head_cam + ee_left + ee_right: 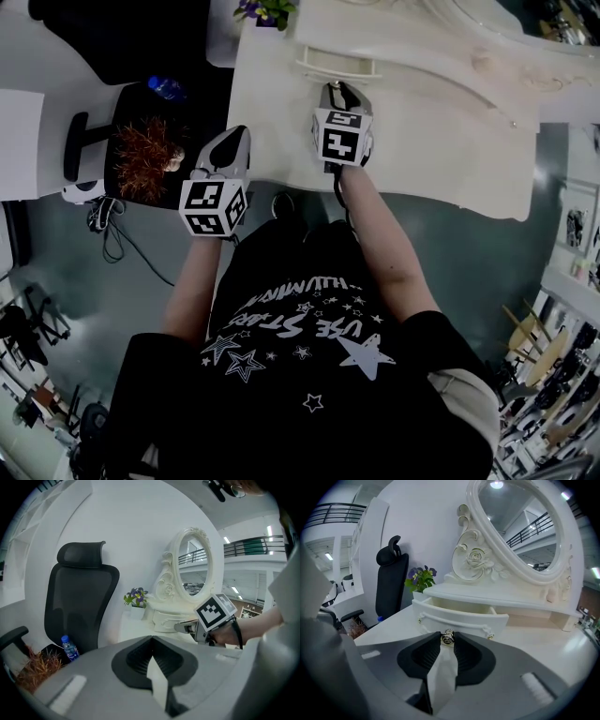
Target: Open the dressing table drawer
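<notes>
White curved-front drawer (461, 615) pulled partly out, interior showing; small metallic knob (448, 638) front centre.

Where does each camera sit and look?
Head view: on the person's head, looking down at both arms, left tool, right tool, dressing table.
Left gripper view: on the left tool, facing office chair, mirror; its shut jaws show.
Right gripper view: on the right tool, facing the drawer; jaws grip its knob.
Gripper views share the flowers.

Head view: overhead, steeply down. Gripper views: low, level — right close on drawer (461, 616), left farther; mirror (194, 566) shared.
</notes>
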{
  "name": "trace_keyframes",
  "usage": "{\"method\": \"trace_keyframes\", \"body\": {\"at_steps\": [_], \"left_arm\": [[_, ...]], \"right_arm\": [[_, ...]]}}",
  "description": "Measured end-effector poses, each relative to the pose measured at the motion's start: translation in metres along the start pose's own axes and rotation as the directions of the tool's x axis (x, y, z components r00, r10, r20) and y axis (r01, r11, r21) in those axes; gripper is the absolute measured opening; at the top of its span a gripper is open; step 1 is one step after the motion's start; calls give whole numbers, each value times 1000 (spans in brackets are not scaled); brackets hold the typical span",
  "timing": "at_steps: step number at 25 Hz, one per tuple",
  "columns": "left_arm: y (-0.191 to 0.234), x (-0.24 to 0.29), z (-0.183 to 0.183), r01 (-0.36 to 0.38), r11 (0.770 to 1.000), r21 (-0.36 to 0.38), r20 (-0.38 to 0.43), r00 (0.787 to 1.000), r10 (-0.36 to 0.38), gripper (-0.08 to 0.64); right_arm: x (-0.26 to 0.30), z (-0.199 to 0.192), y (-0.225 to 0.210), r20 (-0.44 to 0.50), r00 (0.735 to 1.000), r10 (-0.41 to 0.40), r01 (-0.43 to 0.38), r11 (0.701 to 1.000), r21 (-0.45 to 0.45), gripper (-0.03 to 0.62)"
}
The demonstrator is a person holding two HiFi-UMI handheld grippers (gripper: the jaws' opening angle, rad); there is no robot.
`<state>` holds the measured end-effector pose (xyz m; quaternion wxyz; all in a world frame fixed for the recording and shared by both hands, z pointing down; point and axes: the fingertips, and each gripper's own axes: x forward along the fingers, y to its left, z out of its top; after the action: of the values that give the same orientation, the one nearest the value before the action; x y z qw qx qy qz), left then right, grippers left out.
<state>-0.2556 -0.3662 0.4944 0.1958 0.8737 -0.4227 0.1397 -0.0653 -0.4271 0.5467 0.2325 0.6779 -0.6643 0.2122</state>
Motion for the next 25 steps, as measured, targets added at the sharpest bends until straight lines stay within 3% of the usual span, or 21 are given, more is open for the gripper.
{"method": "trace_keyframes", "body": {"at_steps": [25], "left_arm": [[-10, -15, -4, -13, 1000, -6, 14, 1000, 13, 2]], "right_arm": [[-20, -16, 9, 1, 1000, 5, -5, 1000, 7, 123]]}}
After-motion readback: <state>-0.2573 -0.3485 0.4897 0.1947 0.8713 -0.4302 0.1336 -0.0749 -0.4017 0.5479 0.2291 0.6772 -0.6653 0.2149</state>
